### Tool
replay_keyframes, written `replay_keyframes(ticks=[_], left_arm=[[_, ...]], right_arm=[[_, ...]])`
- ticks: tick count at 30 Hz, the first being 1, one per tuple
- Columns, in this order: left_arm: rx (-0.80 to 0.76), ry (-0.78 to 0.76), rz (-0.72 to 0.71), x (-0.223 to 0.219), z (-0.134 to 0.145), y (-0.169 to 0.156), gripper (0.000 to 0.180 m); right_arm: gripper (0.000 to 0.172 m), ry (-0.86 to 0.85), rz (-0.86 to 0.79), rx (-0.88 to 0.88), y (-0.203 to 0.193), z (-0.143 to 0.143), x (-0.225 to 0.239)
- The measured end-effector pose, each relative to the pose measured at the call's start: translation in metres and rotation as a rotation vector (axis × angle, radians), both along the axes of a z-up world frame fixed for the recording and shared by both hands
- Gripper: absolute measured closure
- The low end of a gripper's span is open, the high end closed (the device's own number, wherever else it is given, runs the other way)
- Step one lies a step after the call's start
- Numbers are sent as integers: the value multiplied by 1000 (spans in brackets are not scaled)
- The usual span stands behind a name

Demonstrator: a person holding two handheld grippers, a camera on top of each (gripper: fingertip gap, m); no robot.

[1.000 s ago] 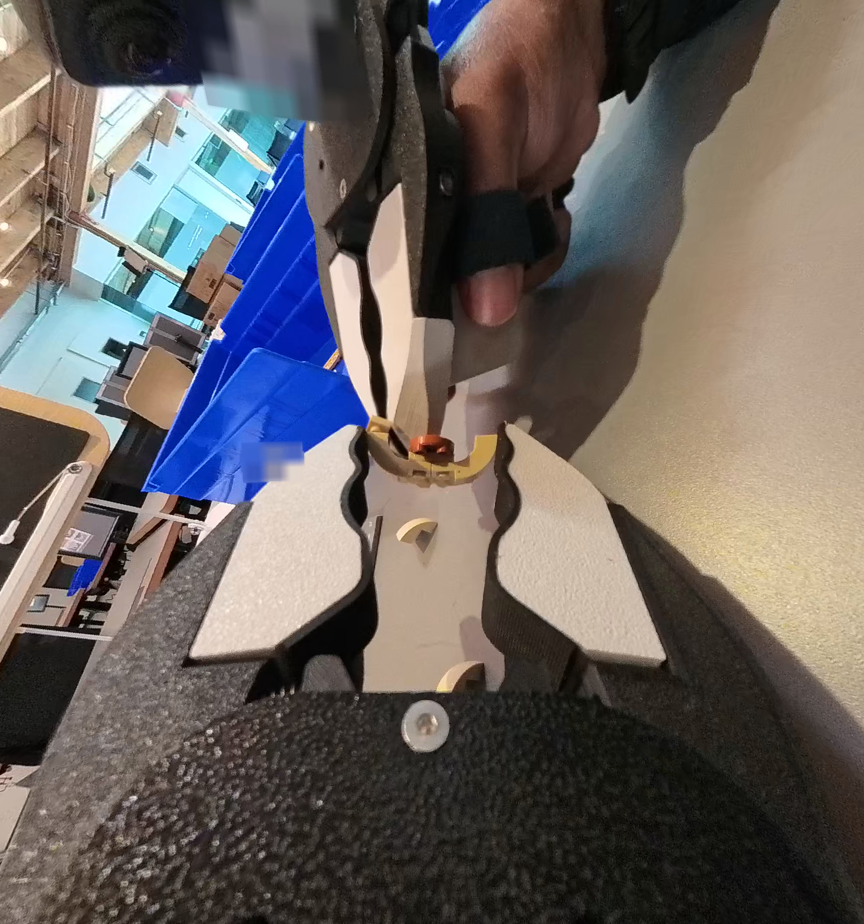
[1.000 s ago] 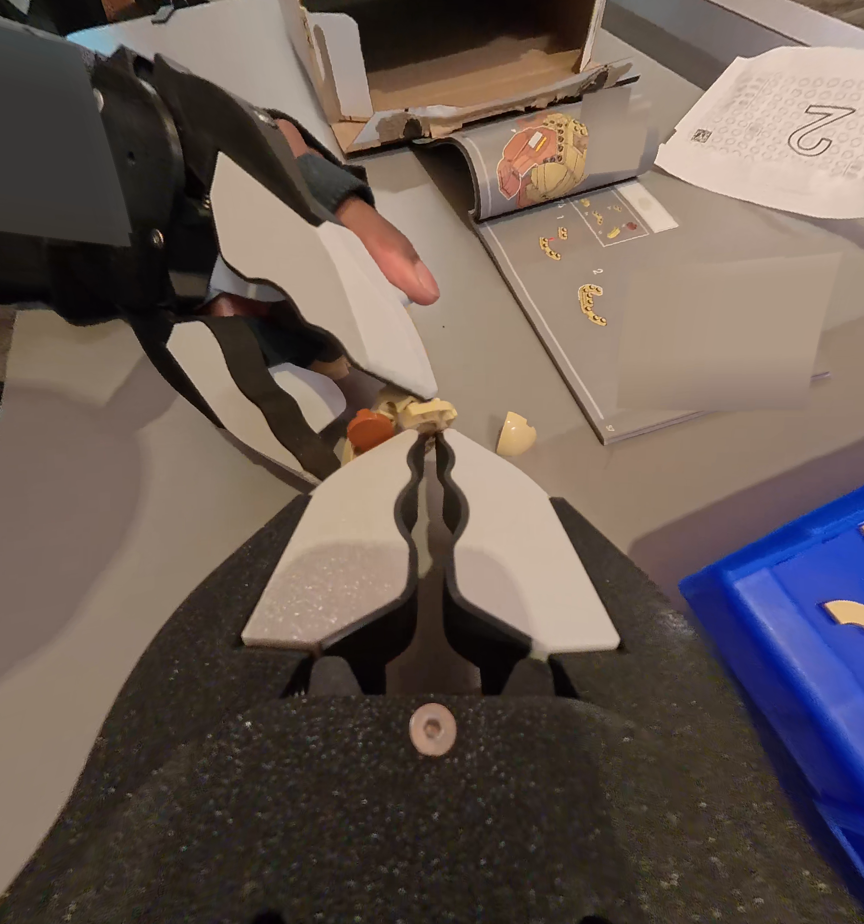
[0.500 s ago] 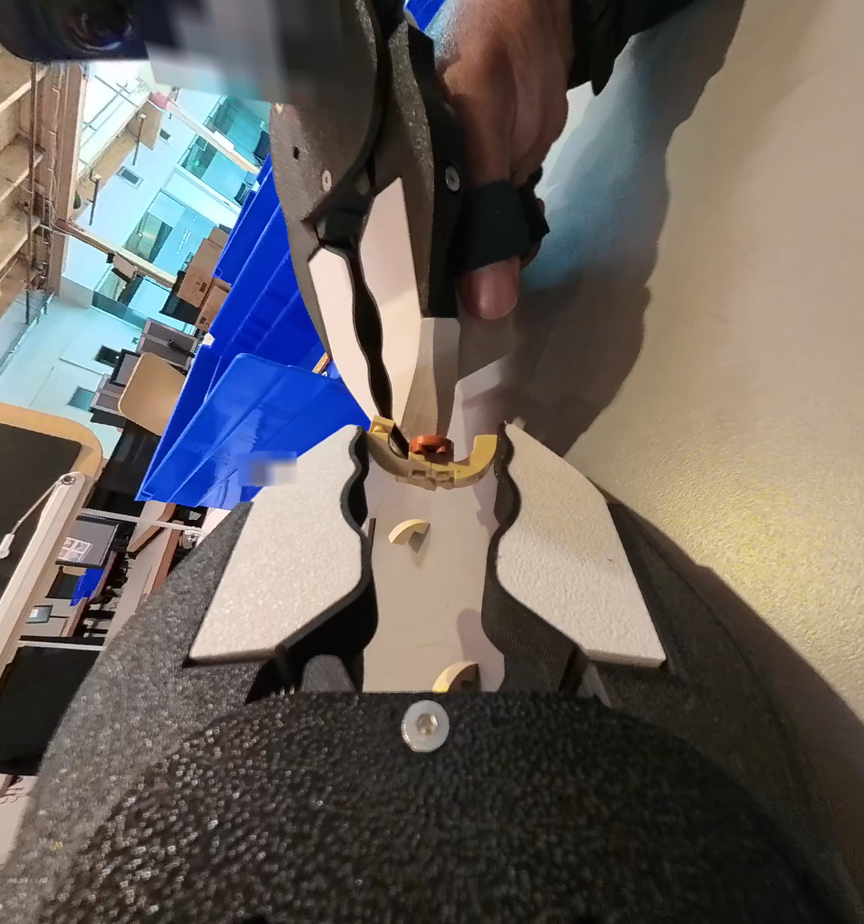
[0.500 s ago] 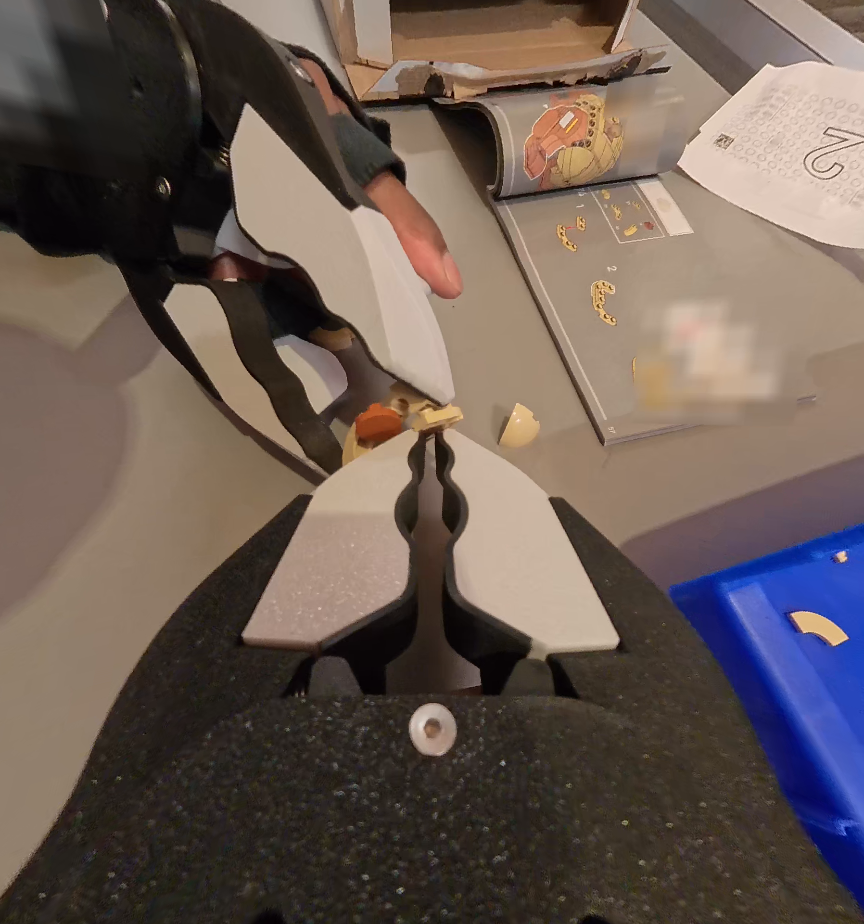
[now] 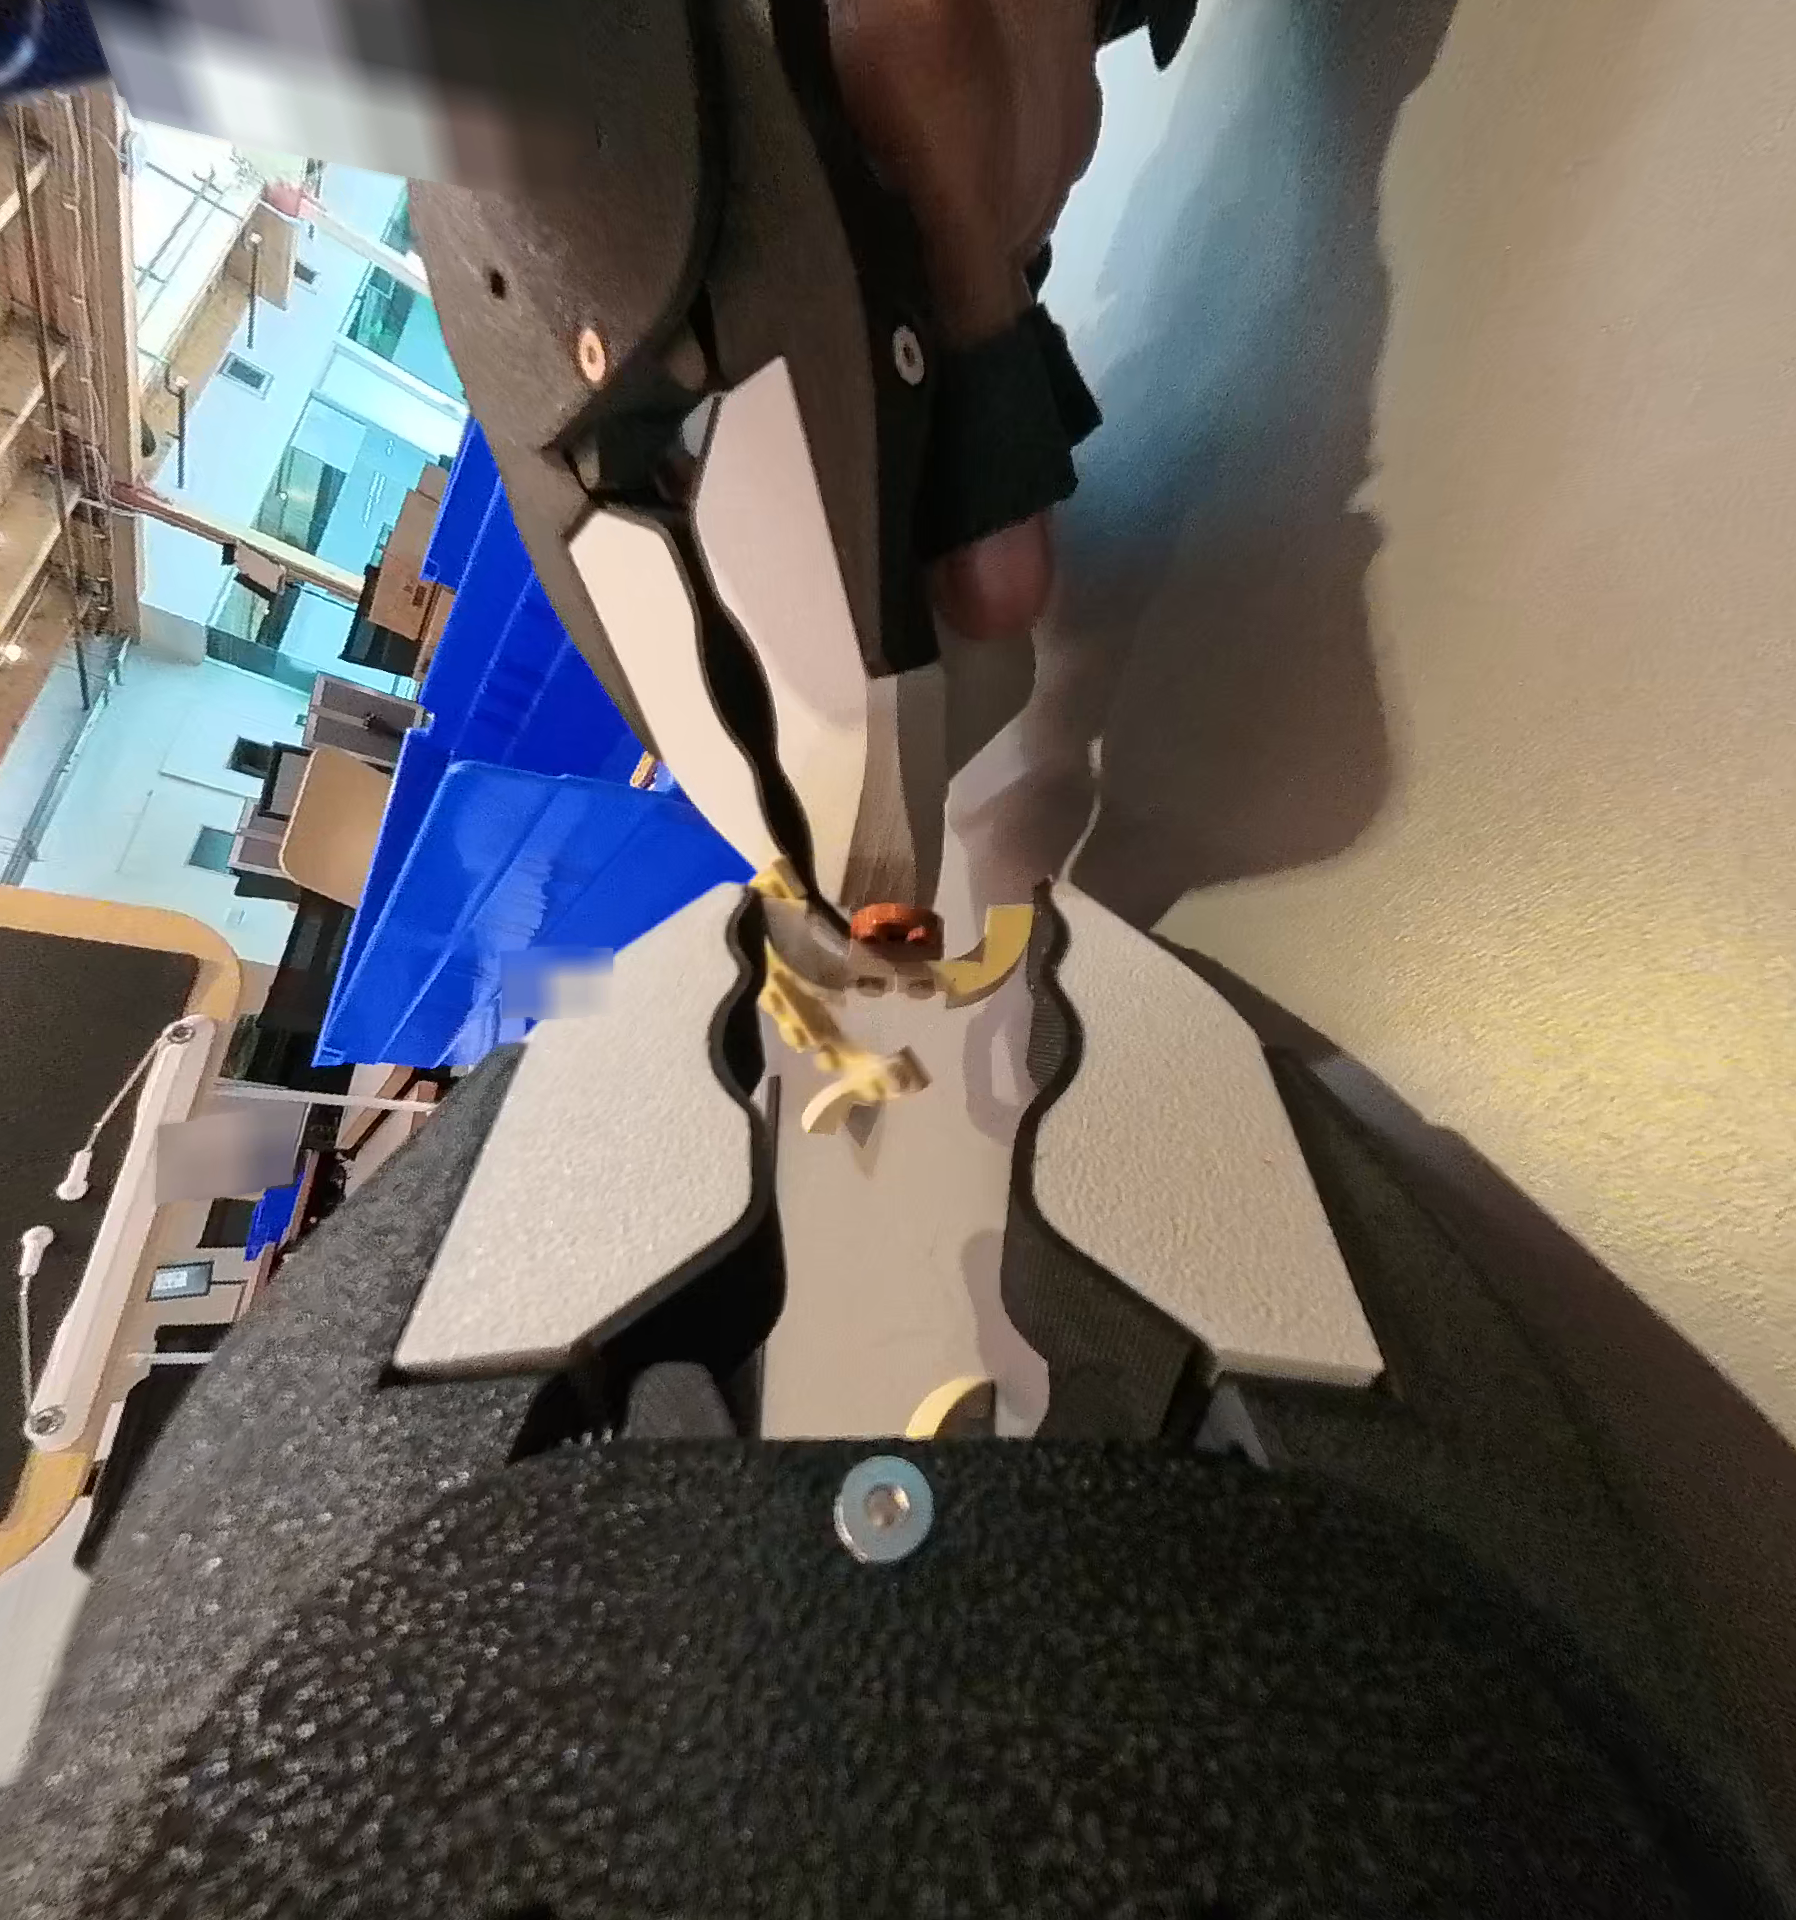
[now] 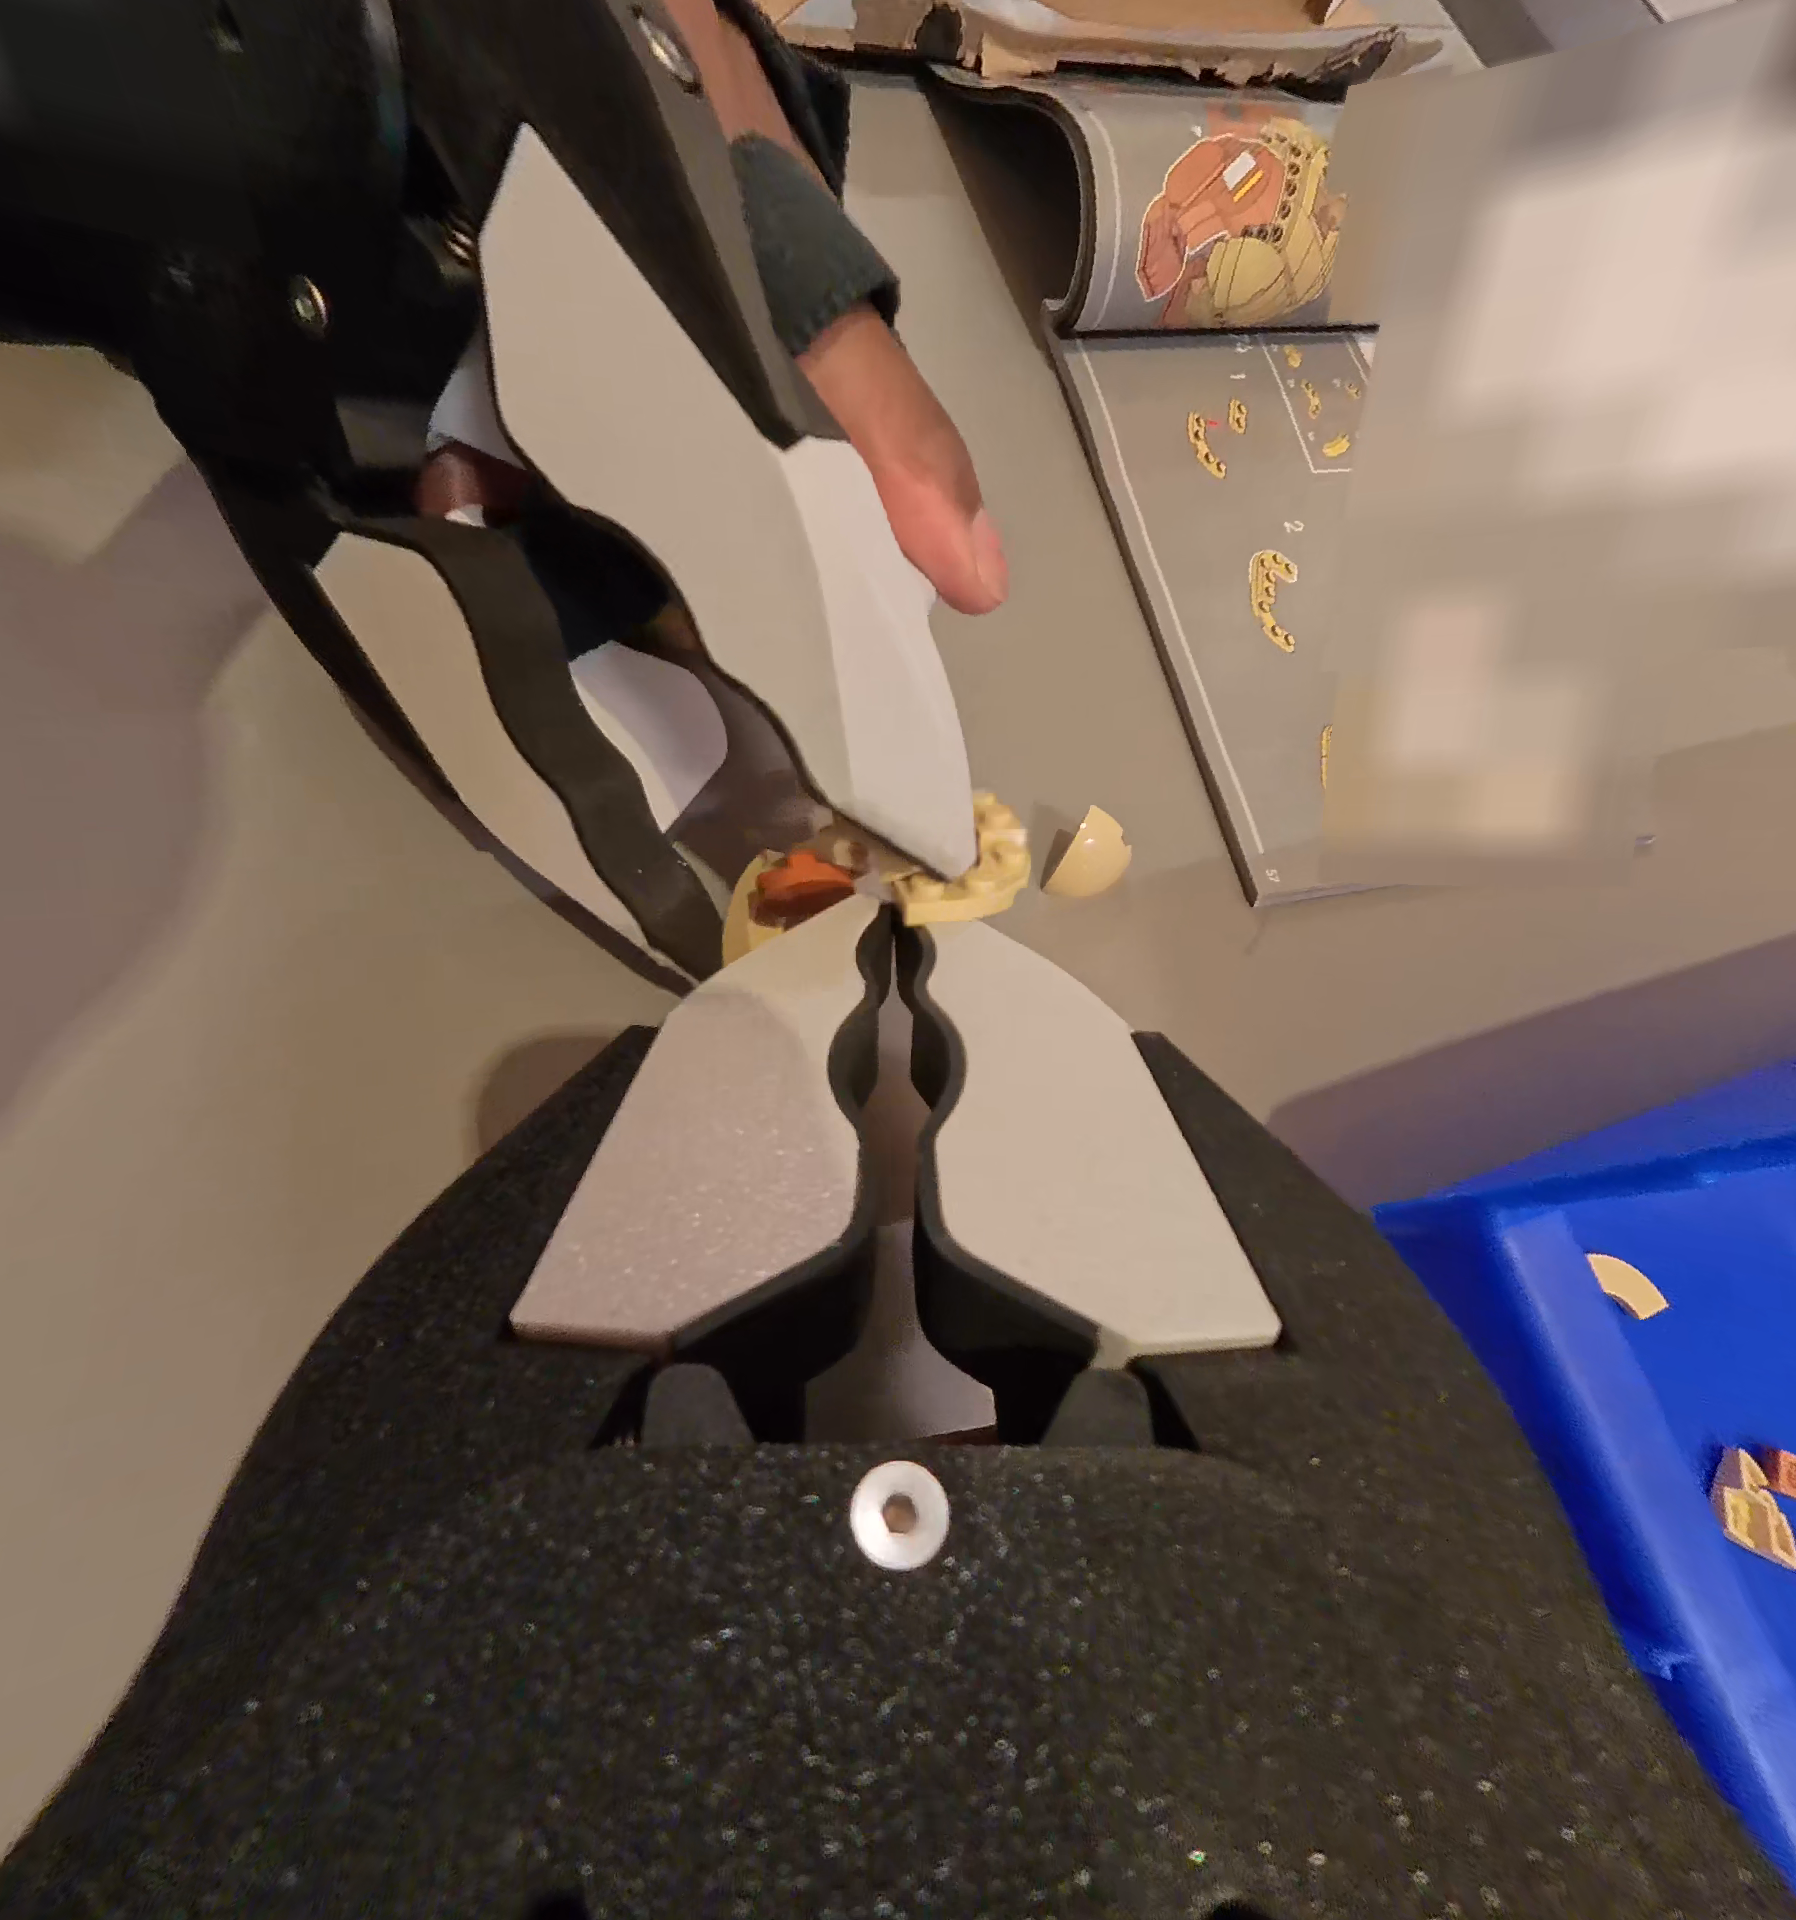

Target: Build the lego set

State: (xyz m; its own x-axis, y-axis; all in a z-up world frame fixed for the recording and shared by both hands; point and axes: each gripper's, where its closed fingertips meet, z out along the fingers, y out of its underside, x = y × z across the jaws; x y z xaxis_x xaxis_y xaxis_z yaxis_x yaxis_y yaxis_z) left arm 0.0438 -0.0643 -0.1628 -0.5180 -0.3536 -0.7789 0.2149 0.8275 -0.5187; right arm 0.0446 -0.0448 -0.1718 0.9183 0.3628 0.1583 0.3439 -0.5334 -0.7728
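A small tan toy-brick build [image 6: 961, 883] with an orange-brown piece [image 5: 889, 923] on top sits mid-table, wedged between the left gripper's [image 5: 894, 940] wide-apart fingers. The right gripper [image 6: 892, 928] is clenched, its tips at the build. The grey table [image 6: 146, 1039] also holds an open instruction booklet [image 6: 1237, 540] and a blue bin [image 6: 1652, 1351].
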Motion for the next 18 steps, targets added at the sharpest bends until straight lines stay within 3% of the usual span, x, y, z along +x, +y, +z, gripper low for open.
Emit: replay_keyframes(ticks=[18], left_arm=[[64, 0, -20, -1, -5, -3, 132]], right_arm=[[172, -89, 44, -47, -7, -4, 1]])
